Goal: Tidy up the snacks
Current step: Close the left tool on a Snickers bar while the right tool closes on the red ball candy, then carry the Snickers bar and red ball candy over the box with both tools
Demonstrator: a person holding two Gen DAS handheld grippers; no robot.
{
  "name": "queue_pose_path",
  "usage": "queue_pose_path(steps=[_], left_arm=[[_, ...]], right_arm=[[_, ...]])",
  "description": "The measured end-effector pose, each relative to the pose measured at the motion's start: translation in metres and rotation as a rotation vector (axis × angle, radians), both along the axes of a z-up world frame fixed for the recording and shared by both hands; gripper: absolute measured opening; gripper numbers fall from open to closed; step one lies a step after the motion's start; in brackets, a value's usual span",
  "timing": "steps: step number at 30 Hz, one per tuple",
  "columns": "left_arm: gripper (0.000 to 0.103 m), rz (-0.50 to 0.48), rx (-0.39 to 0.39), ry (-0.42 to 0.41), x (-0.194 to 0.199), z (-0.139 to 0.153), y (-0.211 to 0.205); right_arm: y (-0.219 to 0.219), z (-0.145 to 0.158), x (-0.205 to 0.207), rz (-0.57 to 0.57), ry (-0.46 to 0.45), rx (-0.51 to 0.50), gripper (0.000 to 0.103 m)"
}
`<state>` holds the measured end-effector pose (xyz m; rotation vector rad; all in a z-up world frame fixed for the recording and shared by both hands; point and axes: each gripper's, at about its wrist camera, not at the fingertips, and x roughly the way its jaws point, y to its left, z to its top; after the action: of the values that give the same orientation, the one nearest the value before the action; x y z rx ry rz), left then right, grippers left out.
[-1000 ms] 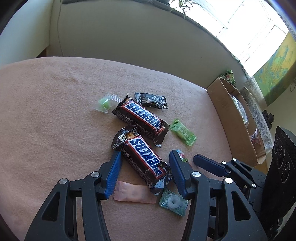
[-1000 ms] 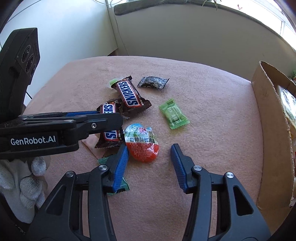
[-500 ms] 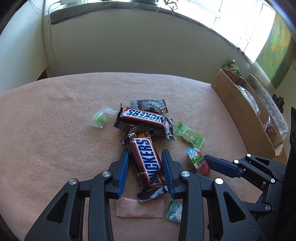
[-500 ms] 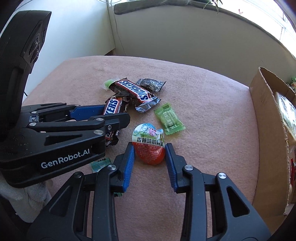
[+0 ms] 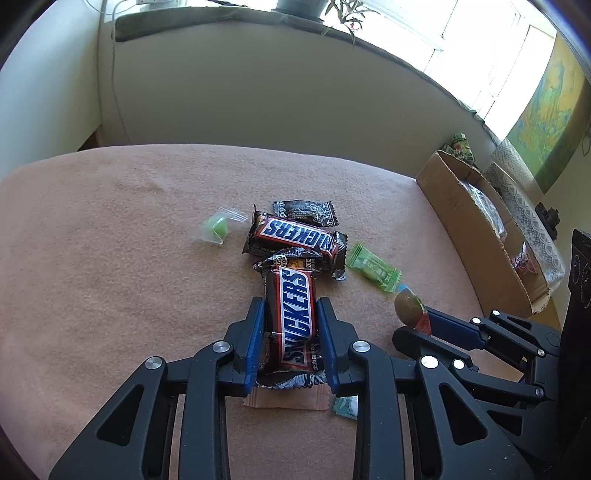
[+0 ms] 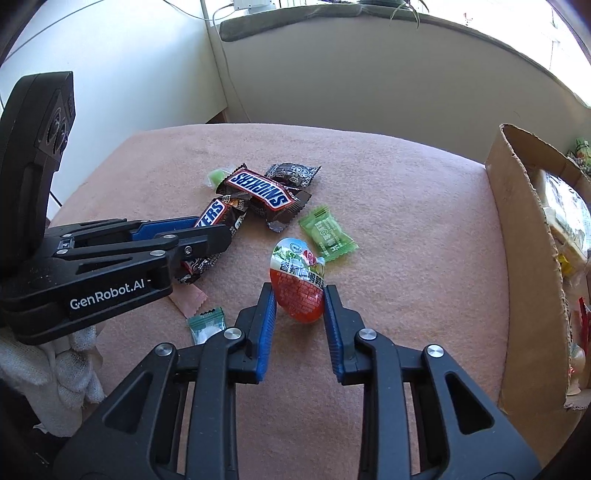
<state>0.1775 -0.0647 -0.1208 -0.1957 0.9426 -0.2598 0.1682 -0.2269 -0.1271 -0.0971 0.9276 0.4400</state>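
Left gripper (image 5: 291, 325) closing on a chocolate bar (image 5: 295, 314) mid-desk; right gripper (image 6: 299, 314) closing on an egg-shaped snack (image 6: 297, 284) beside it, nearer the cardboard box (image 6: 524, 258) at the desk's right edge.

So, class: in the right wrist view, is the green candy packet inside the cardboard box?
No, the green candy packet lies on the pink cloth, left of the cardboard box.

Cardboard box (image 6: 524, 266) walls right; blanket (image 6: 406, 206) between open.

Looks like a home room: pink blanket (image 5: 110, 258) as surface, potted plant (image 5: 343, 14) on sunny windowsill, colourful wall map (image 5: 546, 122)
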Motion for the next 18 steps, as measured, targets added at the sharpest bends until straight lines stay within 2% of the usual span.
queue_pose_path(steps=[9,18], left_arm=[[0.026,-0.009,-0.05,-0.034,-0.011,0.02,0.004],[0.026,-0.063,-0.074,-0.077,-0.01,0.042,-0.02]], right_arm=[[-0.018,0.022,-0.016,-0.025,-0.038,0.044,0.026],[-0.051,0.049,-0.021,-0.082,-0.098,0.059,0.026]])
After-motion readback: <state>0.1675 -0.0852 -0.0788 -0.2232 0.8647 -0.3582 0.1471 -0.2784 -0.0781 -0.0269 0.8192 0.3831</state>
